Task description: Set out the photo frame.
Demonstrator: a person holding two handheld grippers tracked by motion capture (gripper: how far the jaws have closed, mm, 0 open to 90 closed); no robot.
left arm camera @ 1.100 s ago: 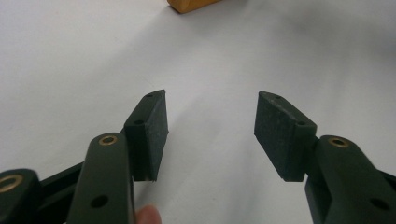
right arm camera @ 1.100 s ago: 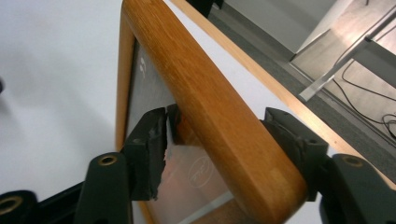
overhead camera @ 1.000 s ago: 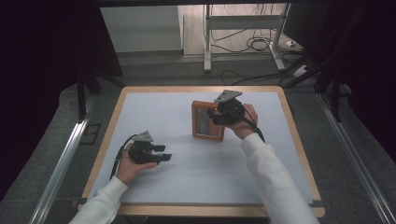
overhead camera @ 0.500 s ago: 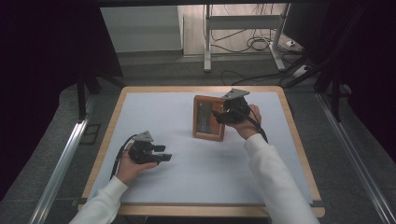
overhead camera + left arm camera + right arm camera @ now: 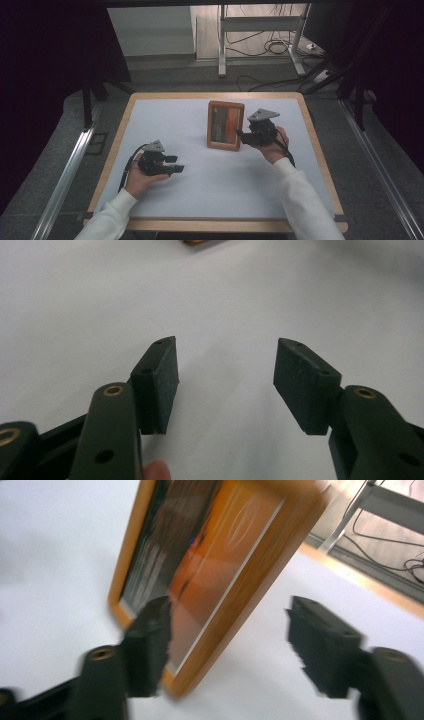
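White table (image 5: 200, 200) carrying wooden picture frame (image 5: 226, 125), 1 o'clock of centre. Right gripper (image 5: 243, 135) fingers closing, straddling frame's edge, not yet pinching. Left gripper (image 5: 175, 164) idling, fingers wide, empty. Risk: off-centre pinch tipping frame flat.

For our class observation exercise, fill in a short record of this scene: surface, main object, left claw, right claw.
surface: white table top with a wooden rim
main object: wooden picture frame, far half of the table
left claw: open, nothing between its jaws, low over bare table, apart from the frame
right claw: jaws have just been closing, frame's edge between them, a gap shows on one side, no grip yet
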